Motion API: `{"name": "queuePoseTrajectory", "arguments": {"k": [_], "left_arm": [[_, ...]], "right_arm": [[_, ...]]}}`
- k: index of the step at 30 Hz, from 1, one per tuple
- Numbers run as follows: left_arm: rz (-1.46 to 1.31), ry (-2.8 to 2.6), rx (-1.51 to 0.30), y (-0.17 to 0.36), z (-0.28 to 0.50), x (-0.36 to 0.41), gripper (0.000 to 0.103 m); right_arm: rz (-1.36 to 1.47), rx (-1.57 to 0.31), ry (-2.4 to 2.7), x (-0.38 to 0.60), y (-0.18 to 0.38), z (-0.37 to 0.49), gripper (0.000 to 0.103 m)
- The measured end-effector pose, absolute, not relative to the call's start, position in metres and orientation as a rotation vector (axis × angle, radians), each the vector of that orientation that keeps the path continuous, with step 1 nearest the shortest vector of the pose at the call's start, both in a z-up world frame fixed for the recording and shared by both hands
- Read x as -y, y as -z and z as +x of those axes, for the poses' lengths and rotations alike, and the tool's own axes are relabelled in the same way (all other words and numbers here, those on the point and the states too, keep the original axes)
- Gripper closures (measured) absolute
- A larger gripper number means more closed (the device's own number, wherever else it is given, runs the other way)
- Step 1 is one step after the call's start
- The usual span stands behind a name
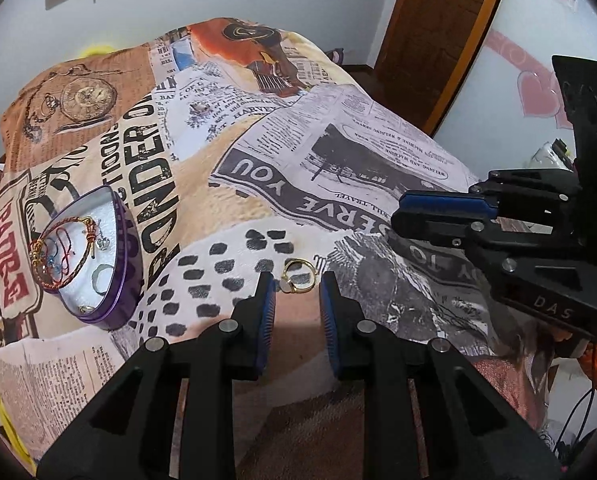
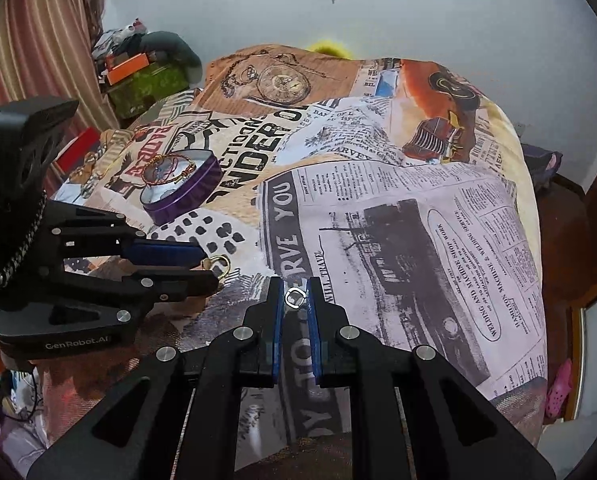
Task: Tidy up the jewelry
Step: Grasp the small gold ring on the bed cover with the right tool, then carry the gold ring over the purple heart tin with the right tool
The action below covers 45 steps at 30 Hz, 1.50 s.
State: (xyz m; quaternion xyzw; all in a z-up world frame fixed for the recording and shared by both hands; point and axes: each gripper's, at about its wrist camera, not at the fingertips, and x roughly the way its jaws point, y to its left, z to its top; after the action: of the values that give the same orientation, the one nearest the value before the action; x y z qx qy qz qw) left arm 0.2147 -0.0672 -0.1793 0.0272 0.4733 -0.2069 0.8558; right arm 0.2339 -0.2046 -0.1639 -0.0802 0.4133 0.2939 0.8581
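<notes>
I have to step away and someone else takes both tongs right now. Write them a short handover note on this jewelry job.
Right tongs: shut on a small silver ring, pinched at the tips above the bedspread.
Left tongs: the gold ring sits at the tips; whether the pads press it I cannot tell.
Purple tin: open, to the left on the bedspread, already holding a braided bracelet, red cord and small rings.
Left to do: carry both rings to the tin and drop them in. No other loose jewelry is visible.
</notes>
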Motion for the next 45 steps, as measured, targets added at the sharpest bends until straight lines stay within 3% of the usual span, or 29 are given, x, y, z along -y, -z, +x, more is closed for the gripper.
{"name": "queuePoseTrajectory", "arguments": {"k": [20, 45], "left_arm": [[0.065, 0.397, -0.929, 0.170, 0.205, 0.060, 0.085], [-0.031, 0.168, -0.785, 0.131, 0.197, -0.064, 0.085]], "right_arm": [[-0.149, -0.839, -0.643, 0.193, 0.148, 0.235, 0.093], [-0.145, -0.755, -0.770, 0.098, 0.115, 0.254, 0.093]]}}
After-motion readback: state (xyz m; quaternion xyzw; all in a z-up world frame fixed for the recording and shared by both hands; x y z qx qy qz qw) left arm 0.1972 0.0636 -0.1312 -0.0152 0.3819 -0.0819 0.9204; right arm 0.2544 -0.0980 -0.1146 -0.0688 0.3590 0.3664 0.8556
